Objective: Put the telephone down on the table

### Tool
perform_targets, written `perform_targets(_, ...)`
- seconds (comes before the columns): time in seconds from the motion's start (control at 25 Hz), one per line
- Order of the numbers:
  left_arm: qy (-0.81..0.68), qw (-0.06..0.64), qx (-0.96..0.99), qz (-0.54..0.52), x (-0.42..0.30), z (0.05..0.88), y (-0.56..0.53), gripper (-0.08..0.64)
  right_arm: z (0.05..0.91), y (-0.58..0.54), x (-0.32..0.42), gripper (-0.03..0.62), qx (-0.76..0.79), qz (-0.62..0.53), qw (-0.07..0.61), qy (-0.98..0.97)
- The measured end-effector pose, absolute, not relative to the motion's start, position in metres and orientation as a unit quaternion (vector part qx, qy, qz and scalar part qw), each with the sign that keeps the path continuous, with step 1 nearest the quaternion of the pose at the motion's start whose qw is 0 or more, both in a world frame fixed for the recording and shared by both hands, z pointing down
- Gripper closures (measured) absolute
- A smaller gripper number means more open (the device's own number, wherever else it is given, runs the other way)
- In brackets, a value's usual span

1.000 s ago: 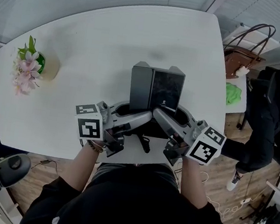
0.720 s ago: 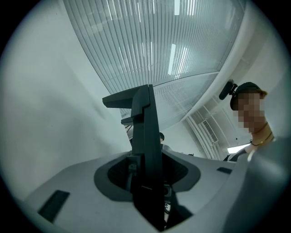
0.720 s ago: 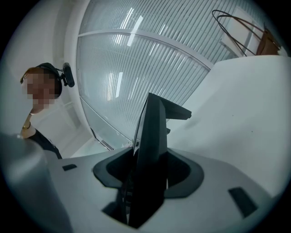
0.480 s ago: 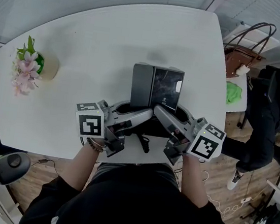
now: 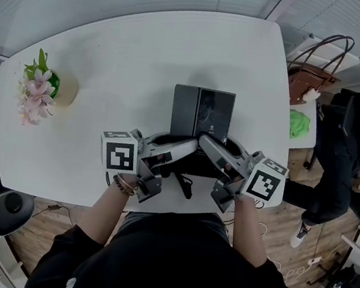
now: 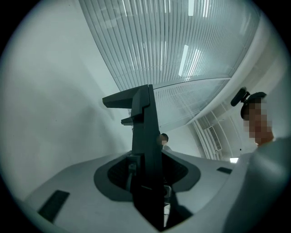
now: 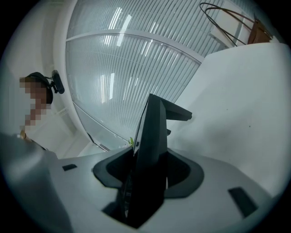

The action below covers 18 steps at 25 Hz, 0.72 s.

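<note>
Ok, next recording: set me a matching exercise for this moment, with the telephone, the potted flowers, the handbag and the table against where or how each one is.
Things:
1. telephone
2. potted flowers
3. handbag
4. table

Places and states:
A. off the table, beyond its right side
B. white, with rounded corners
C. clamped at its near edge by the left gripper and the right gripper
D. standing near the table's left edge

Pairs: 1-C, 2-D, 3-A, 4-B
</note>
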<state>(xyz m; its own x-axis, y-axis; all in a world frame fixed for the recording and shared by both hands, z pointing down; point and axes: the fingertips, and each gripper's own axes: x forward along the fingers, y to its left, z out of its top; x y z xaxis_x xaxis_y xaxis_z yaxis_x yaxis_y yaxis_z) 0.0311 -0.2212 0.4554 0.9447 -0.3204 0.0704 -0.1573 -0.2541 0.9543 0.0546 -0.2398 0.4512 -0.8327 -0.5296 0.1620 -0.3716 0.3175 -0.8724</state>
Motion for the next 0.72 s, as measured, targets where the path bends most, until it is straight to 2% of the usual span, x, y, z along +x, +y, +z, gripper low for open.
perform_targets(0.72,-0.159,0.631,0.756,-0.070,0.0324,0.4652,-0.2306,0.368,0.4619,-0.2502,0.0561,0.385,-0.281,-0.543,0.074,0.788)
